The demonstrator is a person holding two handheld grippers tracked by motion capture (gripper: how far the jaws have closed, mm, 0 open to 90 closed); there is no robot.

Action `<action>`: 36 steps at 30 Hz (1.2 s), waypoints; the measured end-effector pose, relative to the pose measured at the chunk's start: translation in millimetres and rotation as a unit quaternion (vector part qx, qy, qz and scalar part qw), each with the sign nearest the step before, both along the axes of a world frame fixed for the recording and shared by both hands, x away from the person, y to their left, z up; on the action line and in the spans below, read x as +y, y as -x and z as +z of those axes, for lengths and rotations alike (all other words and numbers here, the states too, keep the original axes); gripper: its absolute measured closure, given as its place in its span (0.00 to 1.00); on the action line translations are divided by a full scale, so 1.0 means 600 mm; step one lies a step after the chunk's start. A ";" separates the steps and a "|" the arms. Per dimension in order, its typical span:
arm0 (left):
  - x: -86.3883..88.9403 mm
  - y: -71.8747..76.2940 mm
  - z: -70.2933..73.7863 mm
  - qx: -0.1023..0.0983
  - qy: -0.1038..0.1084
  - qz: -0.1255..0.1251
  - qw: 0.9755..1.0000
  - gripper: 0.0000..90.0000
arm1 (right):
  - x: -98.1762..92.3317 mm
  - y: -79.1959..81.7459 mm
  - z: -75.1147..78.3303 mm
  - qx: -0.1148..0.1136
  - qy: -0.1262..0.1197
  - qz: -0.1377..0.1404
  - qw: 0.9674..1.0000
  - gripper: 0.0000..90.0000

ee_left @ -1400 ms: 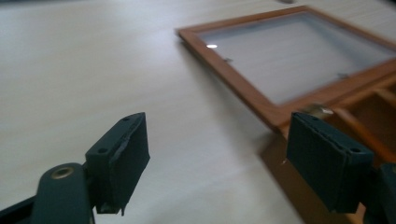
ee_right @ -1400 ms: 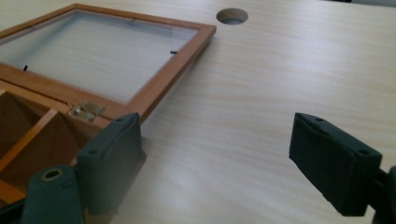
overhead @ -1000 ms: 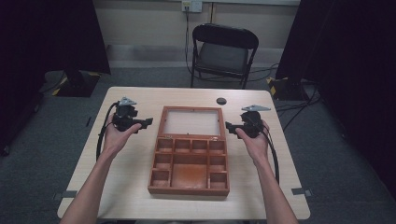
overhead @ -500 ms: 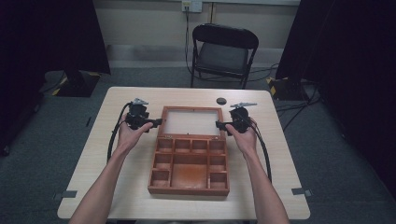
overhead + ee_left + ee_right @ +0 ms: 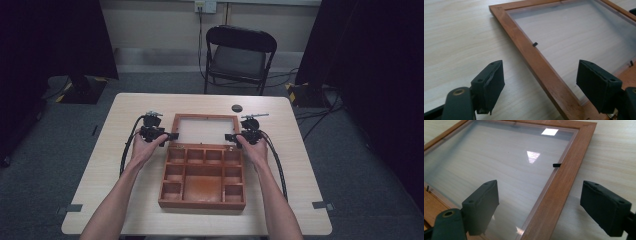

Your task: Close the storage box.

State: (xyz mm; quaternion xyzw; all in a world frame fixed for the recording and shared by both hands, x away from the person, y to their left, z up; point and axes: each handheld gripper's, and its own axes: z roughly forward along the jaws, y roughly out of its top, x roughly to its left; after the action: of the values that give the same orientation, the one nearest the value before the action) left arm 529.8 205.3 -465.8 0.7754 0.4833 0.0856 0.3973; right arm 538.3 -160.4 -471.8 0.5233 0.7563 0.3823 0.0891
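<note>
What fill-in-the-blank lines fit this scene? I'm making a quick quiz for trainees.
1. The wooden box lies with its glass lid swung ____.
2. The jaws of the left gripper and the right gripper are both ____.
3. Beyond the table stands an empty ____.

Missing words: open; open; chair

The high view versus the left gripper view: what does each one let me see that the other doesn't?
High view alone: the whole table, the compartmented wooden box, both forearms, the right hand-held gripper, a black chair and a small dark disc. Left gripper view alone: close detail of the left hand-held gripper, its jaws open astride the lid's frame rail, and a small black clip at the pane's edge. Both share the open glazed lid lying flat.
</note>
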 end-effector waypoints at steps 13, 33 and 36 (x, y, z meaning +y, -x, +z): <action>-0.016 -0.004 -0.012 0.028 0.030 -0.011 0.999 0.25 | 0.001 -0.008 -0.012 0.033 -0.047 0.002 0.998 0.14; -0.018 -0.012 -0.019 0.051 0.051 -0.018 0.997 0.20 | 0.009 -0.017 -0.024 0.059 -0.080 0.013 0.995 0.10; -0.016 -0.014 -0.022 0.064 0.060 -0.020 0.996 0.19 | 0.004 -0.018 -0.022 0.061 -0.082 0.019 0.995 0.13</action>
State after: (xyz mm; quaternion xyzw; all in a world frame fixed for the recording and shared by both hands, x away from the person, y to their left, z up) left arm 538.3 195.6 -478.8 0.7632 0.4966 -0.0011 0.4135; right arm 548.9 -157.8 -485.0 0.5369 0.7363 0.4117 -0.0075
